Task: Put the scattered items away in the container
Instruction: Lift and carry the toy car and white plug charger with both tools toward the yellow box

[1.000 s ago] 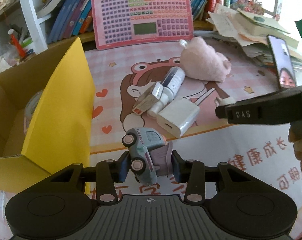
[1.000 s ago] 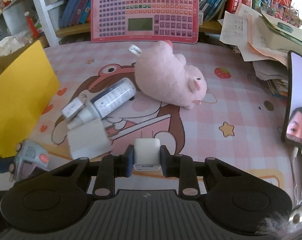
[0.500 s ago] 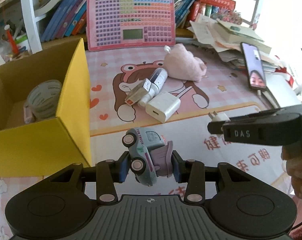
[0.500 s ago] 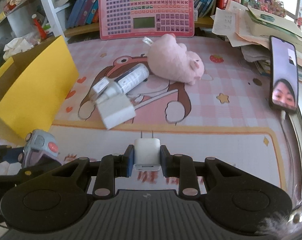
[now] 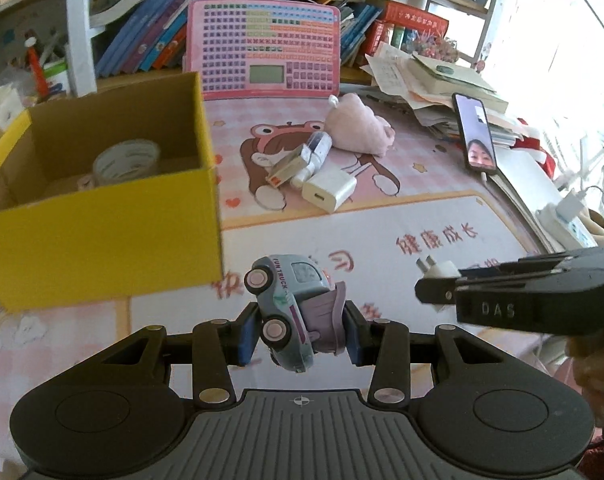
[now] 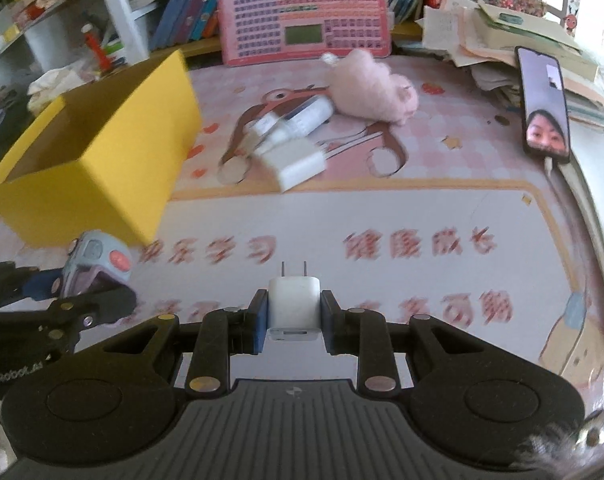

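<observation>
The yellow box (image 5: 102, 236) holds a tape roll (image 5: 127, 161). Beside it, the left gripper (image 5: 300, 334) clamps a toy car (image 5: 292, 308); the right gripper (image 6: 294, 322) pinches a small charger (image 6: 294, 306) above the mat (image 6: 382, 216).

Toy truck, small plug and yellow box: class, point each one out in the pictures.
toy truck (image 5: 292, 304): left wrist view, on its blue side.
small plug (image 6: 294, 304): right wrist view, on its white top face.
yellow box (image 5: 102, 236): left wrist view, on its front wall.

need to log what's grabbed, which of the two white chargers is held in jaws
The small white plug charger, prongs forward, clamped in the right gripper. The larger white charger block lies on the pink mat beside the bottle.
</observation>
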Tool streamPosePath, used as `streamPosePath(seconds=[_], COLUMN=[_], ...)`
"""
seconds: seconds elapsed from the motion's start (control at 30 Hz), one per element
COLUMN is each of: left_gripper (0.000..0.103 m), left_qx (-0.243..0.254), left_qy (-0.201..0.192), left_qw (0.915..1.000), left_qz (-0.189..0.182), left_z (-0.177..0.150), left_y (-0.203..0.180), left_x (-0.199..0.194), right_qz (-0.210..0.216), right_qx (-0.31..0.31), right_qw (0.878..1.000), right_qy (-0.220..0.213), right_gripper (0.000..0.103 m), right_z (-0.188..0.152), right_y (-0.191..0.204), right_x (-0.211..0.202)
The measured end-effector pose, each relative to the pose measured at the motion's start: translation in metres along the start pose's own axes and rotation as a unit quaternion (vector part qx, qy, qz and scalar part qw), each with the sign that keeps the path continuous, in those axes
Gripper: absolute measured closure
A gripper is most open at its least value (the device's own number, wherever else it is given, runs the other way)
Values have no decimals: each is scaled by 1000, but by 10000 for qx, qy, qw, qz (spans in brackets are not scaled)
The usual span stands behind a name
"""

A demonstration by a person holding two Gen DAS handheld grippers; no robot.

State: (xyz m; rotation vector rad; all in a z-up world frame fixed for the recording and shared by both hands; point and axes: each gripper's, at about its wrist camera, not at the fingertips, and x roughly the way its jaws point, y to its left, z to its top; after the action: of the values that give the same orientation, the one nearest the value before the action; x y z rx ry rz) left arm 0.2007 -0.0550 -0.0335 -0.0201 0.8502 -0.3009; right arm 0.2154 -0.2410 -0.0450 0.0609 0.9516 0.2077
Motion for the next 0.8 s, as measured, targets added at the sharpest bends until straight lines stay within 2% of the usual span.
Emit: streamPosePath(seconds=[0.37, 0.8], left_gripper=[62, 62], left_qx=[-176, -398], left_qy=[1, -165], left_qw=[9998, 9991], left_qz=[-71, 17], left_z=[-46, -83], left_y=[41, 84], left_x=[-51, -94], right_qz=[115, 401], right_qx=[-165, -648], right_qw=[9998, 9971], right_qy=[-1, 6], right_gripper=[78, 78], right_z=[-47, -76], right_y=[65, 137], right_x=[-23, -36])
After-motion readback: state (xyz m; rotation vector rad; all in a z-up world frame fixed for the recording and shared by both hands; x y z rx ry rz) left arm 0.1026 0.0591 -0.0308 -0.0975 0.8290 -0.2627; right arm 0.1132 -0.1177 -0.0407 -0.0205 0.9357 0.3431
